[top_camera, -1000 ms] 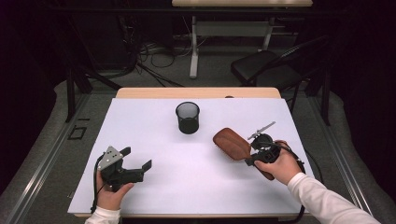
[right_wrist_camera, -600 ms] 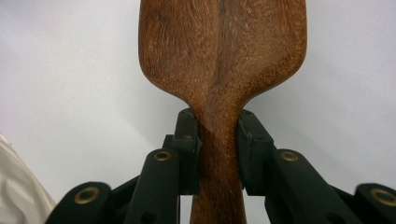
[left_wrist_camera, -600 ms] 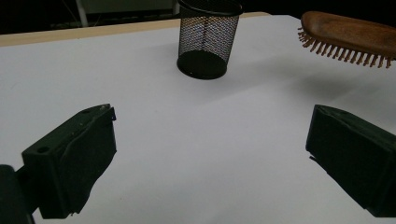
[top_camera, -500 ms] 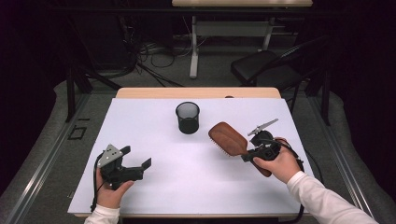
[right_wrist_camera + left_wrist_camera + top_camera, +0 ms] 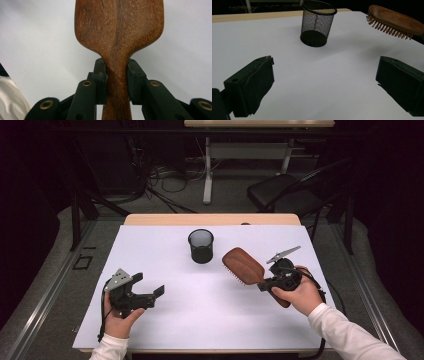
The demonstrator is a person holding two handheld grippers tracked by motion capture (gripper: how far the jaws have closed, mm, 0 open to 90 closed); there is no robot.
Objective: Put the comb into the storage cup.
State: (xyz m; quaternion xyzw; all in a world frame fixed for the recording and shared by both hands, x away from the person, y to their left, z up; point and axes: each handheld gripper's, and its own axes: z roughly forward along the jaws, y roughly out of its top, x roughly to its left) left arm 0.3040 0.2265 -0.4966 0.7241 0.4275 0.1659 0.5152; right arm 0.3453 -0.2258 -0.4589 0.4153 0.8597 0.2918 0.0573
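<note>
A brown wooden hairbrush [image 5: 243, 265] is held up off the white table, bristles down, its head pointing toward the black mesh cup [image 5: 201, 246]. My right gripper [image 5: 264, 285] is shut on the brush's neck; in the right gripper view the jaws clamp the handle [image 5: 116, 75] from both sides. My left gripper [image 5: 148, 295] rests low over the table at the near left, open, with nothing between its fingers [image 5: 252, 85]. From the left gripper view the mesh cup [image 5: 317, 23] stands upright ahead, and the brush [image 5: 395, 22] hovers at the upper right.
The white sheet [image 5: 165, 330] covers the table, whose wooden far edge [image 5: 210, 219] shows behind it. A black chair [image 5: 285, 195] and desk legs with cables stand on the floor beyond the table.
My right gripper has lifted the brush and carried it left, toward the mesh cup. The left gripper has stayed in place.
</note>
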